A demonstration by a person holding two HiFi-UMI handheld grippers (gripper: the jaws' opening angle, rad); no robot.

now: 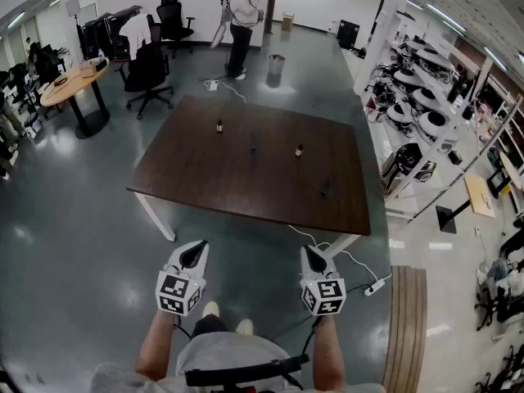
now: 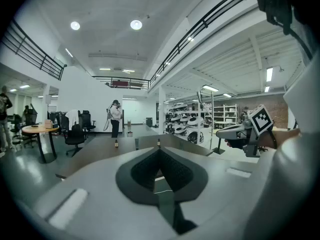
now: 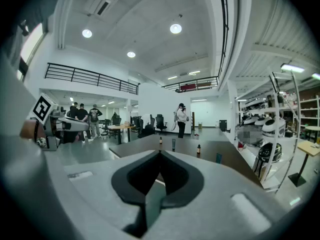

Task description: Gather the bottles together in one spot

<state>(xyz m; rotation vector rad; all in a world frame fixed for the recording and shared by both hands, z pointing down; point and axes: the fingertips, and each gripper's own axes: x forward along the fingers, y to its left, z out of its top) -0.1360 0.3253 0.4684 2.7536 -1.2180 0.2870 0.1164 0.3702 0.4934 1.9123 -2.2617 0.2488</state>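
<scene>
- Bottles: four stand on the dark brown table (image 1: pixel 205 182), well apart from one another, in a loose line from far left to near right.
- The small brown bottle (image 1: pixel 219 126) is the farthest and leftmost.
- The dark slim bottle (image 1: pixel 254 144) stands to its right and a little nearer.
- The second brown bottle (image 1: pixel 299 150) is further right again.
- The fourth bottle (image 1: pixel 327 188), dark and hard to make out, is the nearest, toward the table's right side.
- The left tool (image 1: pixel 195 250) is held off the table's near edge, above the grey floor (image 1: pixel 74 244). Its jaws are closed together with nothing between them.
- The right tool (image 1: pixel 311 256) is level beside it, also short of the table. Its jaws are closed and empty too.
- Neither tool touches a bottle or the table.
- Beyond the far edge a person (image 1: pixel 242 23) stands, with a black office chair (image 1: pixel 149 76) and a round table (image 1: pixel 74 84) to the left.
- Shelves (image 1: pixel 417 113) of white equipment line the right side.
</scene>
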